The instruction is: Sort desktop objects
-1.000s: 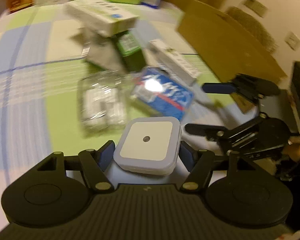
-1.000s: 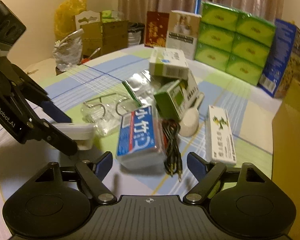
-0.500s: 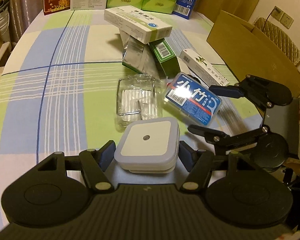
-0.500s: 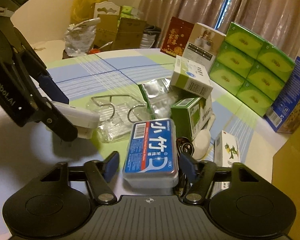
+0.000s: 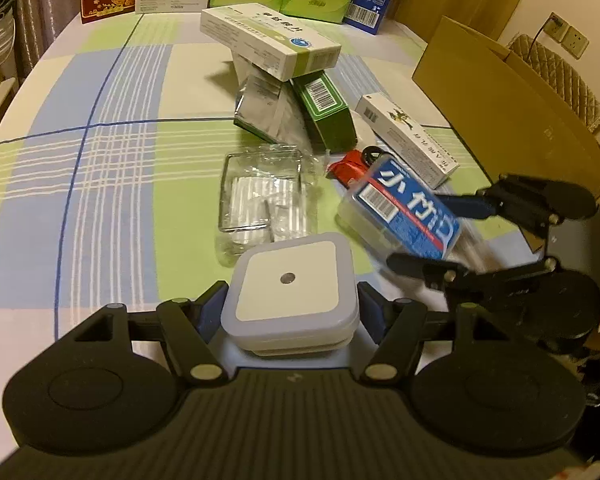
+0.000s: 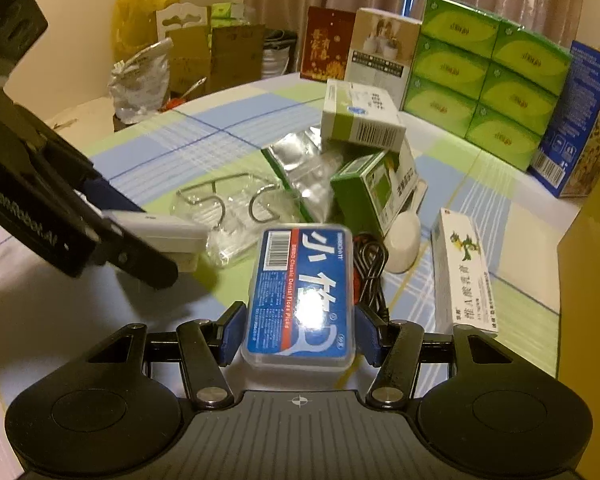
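Left wrist view: left gripper (image 5: 290, 312) clamped on white square night light (image 5: 290, 290), held above tablecloth (image 5: 100, 208). Right gripper (image 6: 298, 334), jaws closing w/ pads on blue floss-pick box (image 6: 302, 296), also lifted. Left on table: 2 green boxes, white box, foil pouch (image 5: 264, 110), clear packet, black cable (image 6: 370, 270). Progress, est.: two items in hand, nothing visibly sorted; cardboard box (image 5: 512, 108) probably the destination.

Open tablecloth (image 5: 100, 184) at left; box pile (image 5: 292, 80) & cardboard box (image 5: 512, 108) blocking right.
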Tool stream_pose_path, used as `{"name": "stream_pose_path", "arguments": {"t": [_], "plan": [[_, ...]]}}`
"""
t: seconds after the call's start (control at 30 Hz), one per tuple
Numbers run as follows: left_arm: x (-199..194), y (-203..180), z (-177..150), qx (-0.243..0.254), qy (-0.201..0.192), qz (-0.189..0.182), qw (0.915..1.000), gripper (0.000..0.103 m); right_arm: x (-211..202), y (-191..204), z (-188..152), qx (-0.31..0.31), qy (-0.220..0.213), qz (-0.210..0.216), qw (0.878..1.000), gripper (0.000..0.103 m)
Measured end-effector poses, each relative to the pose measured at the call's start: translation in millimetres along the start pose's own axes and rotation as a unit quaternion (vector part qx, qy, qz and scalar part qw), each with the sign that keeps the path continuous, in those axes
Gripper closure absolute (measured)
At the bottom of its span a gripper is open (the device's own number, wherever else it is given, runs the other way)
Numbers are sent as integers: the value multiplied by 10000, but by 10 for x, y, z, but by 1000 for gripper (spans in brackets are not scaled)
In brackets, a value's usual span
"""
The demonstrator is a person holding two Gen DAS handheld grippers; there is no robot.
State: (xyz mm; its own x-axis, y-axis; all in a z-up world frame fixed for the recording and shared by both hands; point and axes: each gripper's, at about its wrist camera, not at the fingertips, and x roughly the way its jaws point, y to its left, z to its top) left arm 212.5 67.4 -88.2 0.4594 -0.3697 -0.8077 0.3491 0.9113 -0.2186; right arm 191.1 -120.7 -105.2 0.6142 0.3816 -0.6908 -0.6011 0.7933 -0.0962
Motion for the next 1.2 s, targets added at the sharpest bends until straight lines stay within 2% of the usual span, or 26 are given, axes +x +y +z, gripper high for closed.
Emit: {"name": "stream_pose_path", "arguments": {"t": [0.33,0.57,0.67,0.97,1.2], "plan": [[12,-29,22,20,-16,27,10000,42,116,78,16,-293,-83,-154,9994,47],[22,-37,16,45,-29,47,10000,42,66,45,58,-179,-77,-213,9996,48],[-7,-84,14,99,-114,172,9997,42,-13,31,98,-159,-181,-298,9993,48],[-138,-211,84,158,-395,145,9990,42,-265,-151,151,259,-375,-582,9973,48],[-292,-455,304,310,-772,126,9965,42,-708,-393,242,685,-859,-1028,9886,48]]}}
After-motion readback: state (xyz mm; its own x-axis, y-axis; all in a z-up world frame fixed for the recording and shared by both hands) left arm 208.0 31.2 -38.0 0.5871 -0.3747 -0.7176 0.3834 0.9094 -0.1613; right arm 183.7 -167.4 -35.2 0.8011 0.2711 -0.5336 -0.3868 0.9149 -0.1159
